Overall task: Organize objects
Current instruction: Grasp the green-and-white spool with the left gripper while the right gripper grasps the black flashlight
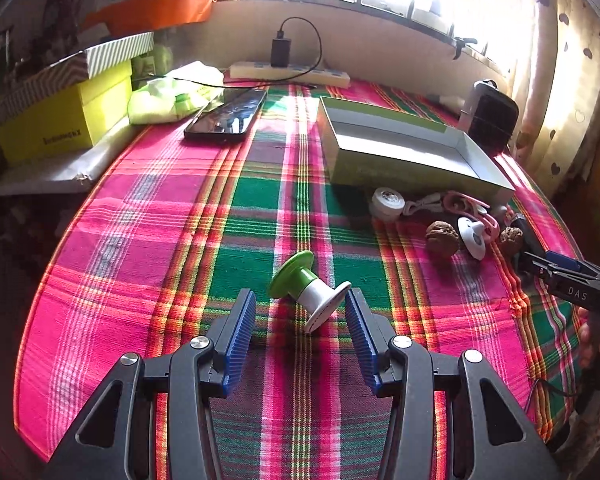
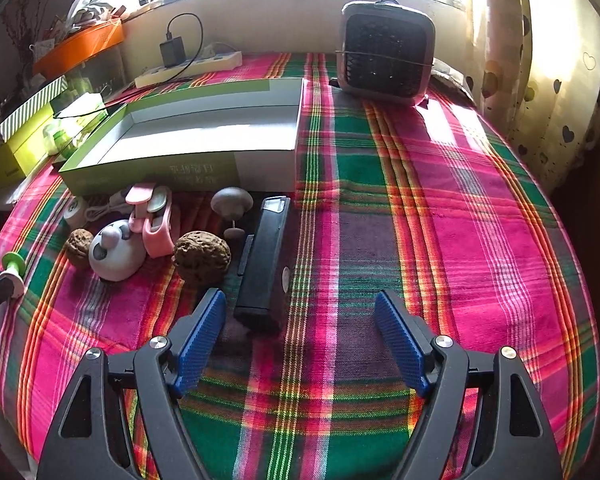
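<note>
Fingers [image 1: 242, 332] of left gripper [image 1: 300, 300] apart, green-and-white spool [image 1: 310, 290] lying between tips.

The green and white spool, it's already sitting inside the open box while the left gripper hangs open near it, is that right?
Not quite. The left wrist view shows the green and white spool lying on the plaid cloth, outside the open box. The left gripper is open near it.

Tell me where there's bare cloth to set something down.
Free: the wide stretch right of the open box and black device, in front of the fan; also the cloth between the phone and the spool. Crowded: the strip before the box, around the walnuts.
</note>
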A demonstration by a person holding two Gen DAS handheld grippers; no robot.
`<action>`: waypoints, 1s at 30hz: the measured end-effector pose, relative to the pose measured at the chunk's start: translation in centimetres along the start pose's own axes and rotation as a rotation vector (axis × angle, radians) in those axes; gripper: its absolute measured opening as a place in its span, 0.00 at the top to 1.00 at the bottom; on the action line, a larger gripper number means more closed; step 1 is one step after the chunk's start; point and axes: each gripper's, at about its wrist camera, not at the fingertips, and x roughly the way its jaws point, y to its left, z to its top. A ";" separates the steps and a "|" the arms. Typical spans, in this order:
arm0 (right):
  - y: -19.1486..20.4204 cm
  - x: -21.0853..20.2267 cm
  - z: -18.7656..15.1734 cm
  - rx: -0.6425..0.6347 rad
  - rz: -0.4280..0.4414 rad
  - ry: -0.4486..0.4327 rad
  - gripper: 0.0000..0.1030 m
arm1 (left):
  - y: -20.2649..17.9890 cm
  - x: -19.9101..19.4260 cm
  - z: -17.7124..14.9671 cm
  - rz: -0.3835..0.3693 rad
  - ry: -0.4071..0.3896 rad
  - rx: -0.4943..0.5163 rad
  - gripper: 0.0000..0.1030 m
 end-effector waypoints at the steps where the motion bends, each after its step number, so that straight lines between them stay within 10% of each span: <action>1: 0.0 0.1 0.1 0.000 -0.001 0.002 0.25 | 0.1 0.0 0.1 0.002 -0.005 0.000 0.56; 23: 0.3 0.3 0.9 0.001 -0.017 -0.007 0.45 | 0.2 1.9 1.1 0.009 0.024 0.043 0.57; 30: 0.5 0.3 1.2 0.003 -0.013 -0.012 0.63 | 0.1 2.2 1.4 -0.006 0.026 0.043 0.71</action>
